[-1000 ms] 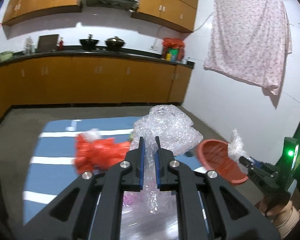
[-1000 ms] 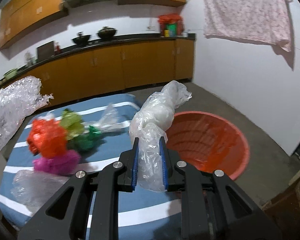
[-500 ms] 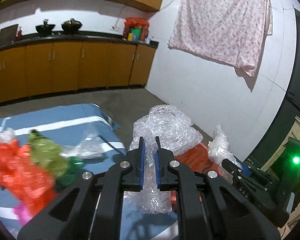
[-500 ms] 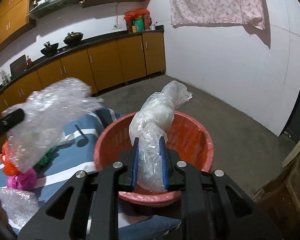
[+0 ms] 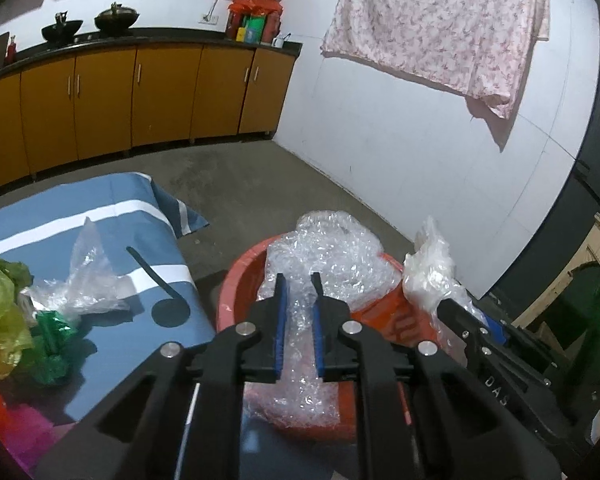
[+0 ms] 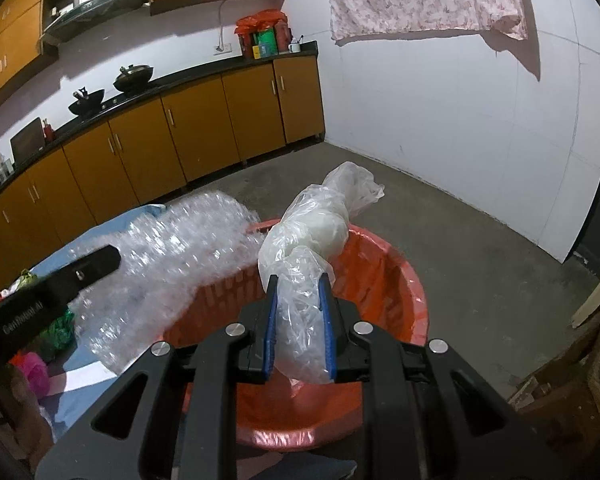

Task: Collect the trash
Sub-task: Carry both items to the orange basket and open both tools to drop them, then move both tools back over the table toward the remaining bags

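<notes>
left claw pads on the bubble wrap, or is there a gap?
Touching. In the left wrist view the left claw has both blue pads pressed onto a strip of bubble wrap over the red basin.

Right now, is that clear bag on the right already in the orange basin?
Not yet. The clear bag is pinched in the right gripper, held above the orange basin.

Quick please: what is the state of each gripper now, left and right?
Left gripper: closed on the bubble wrap, above the red basin.
Right gripper: closed on the clear plastic bag, above the same basin.
</notes>
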Available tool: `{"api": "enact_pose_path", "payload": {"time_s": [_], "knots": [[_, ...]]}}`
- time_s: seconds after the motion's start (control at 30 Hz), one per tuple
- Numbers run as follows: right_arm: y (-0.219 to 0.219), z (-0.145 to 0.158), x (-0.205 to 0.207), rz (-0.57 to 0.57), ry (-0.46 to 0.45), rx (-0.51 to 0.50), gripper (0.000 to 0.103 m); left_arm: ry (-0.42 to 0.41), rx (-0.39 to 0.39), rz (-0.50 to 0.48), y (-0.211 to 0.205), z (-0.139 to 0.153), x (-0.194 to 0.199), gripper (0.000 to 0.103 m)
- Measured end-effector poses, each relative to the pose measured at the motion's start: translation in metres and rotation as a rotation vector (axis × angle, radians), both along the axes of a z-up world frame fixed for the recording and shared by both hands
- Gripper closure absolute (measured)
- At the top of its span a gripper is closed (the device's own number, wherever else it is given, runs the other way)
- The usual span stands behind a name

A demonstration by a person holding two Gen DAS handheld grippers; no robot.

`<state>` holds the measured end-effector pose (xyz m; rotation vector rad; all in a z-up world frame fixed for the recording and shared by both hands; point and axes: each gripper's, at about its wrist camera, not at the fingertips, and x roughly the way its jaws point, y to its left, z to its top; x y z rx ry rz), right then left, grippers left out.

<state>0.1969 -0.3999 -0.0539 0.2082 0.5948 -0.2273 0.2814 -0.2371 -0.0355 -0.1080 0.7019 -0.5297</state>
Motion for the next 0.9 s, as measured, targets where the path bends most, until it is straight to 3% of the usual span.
{"api": "enact_pose_path", "payload": {"time_s": [0.07, 0.1, 0.23, 0.47, 0.67, 0.9], "knots": [[-0.002, -0.001, 0.002, -0.004, -0.001, 0.006, 0.066, 0.014, -0.005, 0.013, 0.003, -0.005, 0.003, 0.069], [-0.003, -0.002, 0.001, -0.007, -0.005, 0.008, 0.063, 0.018, -0.007, 0.022, 0.004, -0.005, 0.004, 0.064], [-0.005, -0.001, -0.008, -0.013, -0.007, 0.006, 0.055, 0.021, -0.011, 0.048, 0.011, -0.001, 0.004, 0.059], [0.003, 0.011, -0.032, -0.038, -0.023, -0.055, 0.024, -0.035, -0.028, 0.126, 0.043, 0.033, -0.021, 0.041], [0.031, 0.027, -0.051, -0.02, -0.065, -0.078, 0.015, -0.11, 0.009, 0.186, 0.083, 0.064, -0.059, 0.033], [0.091, 0.039, -0.07, 0.11, -0.1, -0.123, 0.014, -0.225, 0.097, 0.304, 0.164, 0.088, -0.116, 0.029]]}}
